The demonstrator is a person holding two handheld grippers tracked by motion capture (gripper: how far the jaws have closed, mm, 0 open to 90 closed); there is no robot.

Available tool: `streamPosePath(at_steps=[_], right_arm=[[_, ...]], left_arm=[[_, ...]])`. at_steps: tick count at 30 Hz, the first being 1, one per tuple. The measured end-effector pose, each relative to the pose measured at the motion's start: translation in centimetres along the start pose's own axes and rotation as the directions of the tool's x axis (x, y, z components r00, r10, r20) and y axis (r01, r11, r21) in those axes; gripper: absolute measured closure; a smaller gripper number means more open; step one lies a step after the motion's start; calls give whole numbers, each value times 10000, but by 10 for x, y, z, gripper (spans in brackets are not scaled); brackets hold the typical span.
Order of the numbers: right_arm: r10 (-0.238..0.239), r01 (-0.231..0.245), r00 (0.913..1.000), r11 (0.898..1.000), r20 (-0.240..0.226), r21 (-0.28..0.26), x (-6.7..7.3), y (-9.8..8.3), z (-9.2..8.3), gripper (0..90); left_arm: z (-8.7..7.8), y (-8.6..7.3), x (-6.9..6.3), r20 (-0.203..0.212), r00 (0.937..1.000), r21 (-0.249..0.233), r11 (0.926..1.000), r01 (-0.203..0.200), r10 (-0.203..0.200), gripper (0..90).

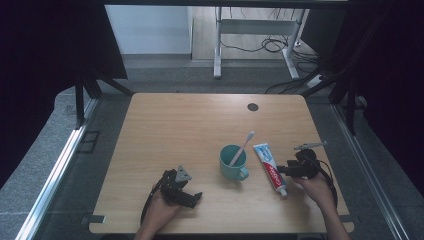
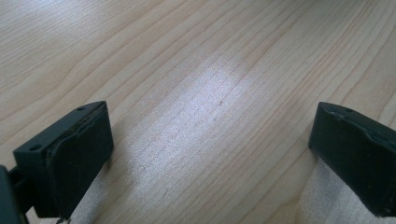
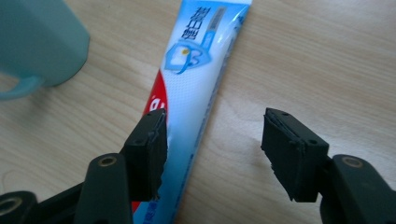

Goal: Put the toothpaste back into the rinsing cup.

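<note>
Down at the near edge of the table, left hand wrapped round the left gripper, sitting low over the wood, well left of the cup. From the left gripper view, jaws spread wide, bare wood grain between them, a soft patch of glare on the boards, nothing gripped.

Over on the near right, right hand holding the right gripper, nose pointing left at the tube. In the right gripper view, right gripper with jaws standing wide apart, nothing clamped. Left jaw lying over the tube, right jaw off on bare wood, tube's edge running into the gap between them. Touching or just above — cannot tell.

Tube flat on the table, white with red and blue print, cap end toward the near edge, flat end pointing away. Just left of it, the cup, teal, upright, handle turned to the near right, close to the tube but apart. Same cup blurred at the upper left of the right gripper view.

Toothbrush standing in the cup, leaning up and to the right, head above the rim.

Farther back, a dark round hole near the table's far edge. Beyond that, grey floor, a white desk frame and loose cables.
</note>
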State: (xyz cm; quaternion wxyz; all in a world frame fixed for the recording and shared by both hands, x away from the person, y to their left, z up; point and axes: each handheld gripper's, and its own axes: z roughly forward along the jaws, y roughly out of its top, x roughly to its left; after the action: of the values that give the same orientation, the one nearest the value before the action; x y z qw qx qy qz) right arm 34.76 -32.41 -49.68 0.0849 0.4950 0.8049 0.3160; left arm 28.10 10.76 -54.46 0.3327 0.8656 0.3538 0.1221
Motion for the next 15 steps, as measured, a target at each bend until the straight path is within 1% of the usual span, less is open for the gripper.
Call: streamPosePath(at_steps=[3, 7, 11, 14, 15], right_arm=[[25, -24, 9999, 10000, -136, 59, 2, 0, 0, 389], [-132, 144, 9991, 9995, -411, 297, 7, 1, 2, 375], [-229, 268, 9981, 9972, -564, 697, 13, 4, 7, 360], [-282, 348, 9977, 9935, -620, 1083, 15, 6, 10, 353], [-282, 348, 9977, 9935, -620, 1083, 15, 6, 10, 353]], left_arm=[[0, 0, 0, 0, 10000, -1, 10000, 2, -2, 0], [0, 0, 0, -1, 10000, 1, 10000, -1, 1, 0], [0, 0, 0, 3, 10000, 7, 10000, -9, 9, 0], [0, 0, 0, 2, 10000, 5, 10000, 4, -4, 0], [0, 0, 0, 2, 10000, 5, 10000, 4, -4, 0]])
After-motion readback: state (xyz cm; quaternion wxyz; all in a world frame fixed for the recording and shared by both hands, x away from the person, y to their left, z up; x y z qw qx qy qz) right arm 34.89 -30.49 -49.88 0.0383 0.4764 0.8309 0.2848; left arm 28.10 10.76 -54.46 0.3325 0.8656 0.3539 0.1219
